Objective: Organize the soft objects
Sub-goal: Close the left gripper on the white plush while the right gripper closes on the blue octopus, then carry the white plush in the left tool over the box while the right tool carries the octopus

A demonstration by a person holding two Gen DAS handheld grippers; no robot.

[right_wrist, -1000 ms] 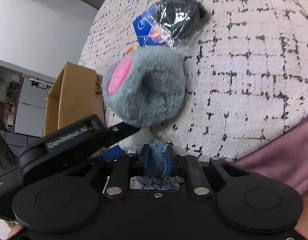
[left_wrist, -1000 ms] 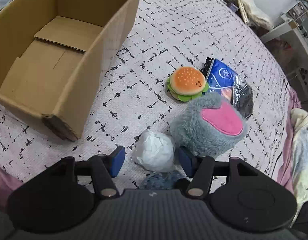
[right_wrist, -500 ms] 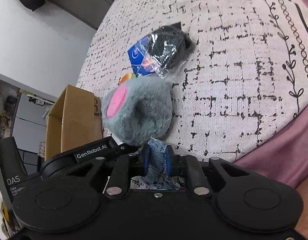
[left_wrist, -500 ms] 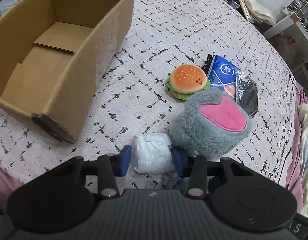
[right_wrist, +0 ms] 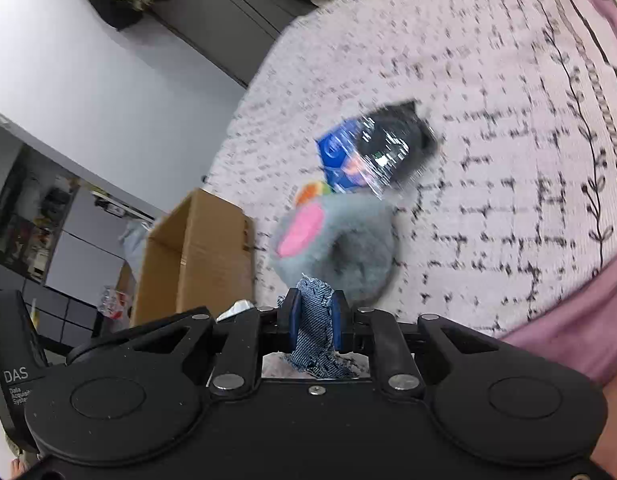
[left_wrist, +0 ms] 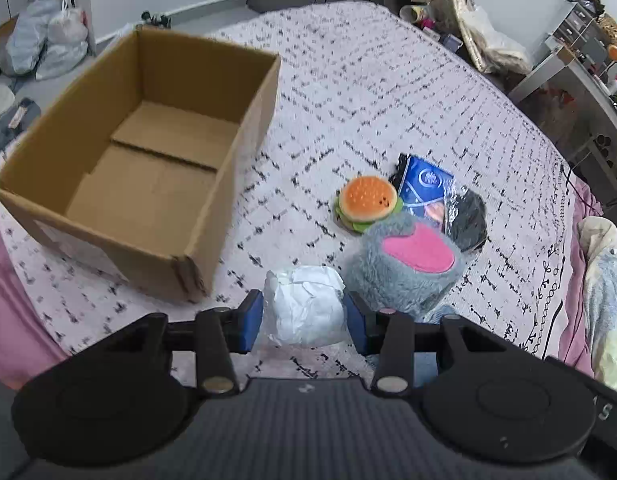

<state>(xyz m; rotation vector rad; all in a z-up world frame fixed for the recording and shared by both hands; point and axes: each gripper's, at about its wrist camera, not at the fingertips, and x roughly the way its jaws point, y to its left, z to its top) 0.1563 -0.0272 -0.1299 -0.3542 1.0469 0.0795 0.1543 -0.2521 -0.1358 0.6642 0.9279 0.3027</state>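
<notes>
Crumpled white wad (left_wrist: 306,307) pinched off the bedspread, frayed denim scrap (right_wrist: 314,326) clamped upright, cardboard box (left_wrist: 244,128) open

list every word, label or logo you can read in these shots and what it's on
"DAS": white letters on the black casing at the left edge of the right wrist view.
Small lines under it, starting "Data": too small to read further.
"S": one white letter on the black casing at the right edge of the left wrist view.
Round white logo on the blue packet: blurred, unreadable.
Cardboard box: no print readable.
</notes>
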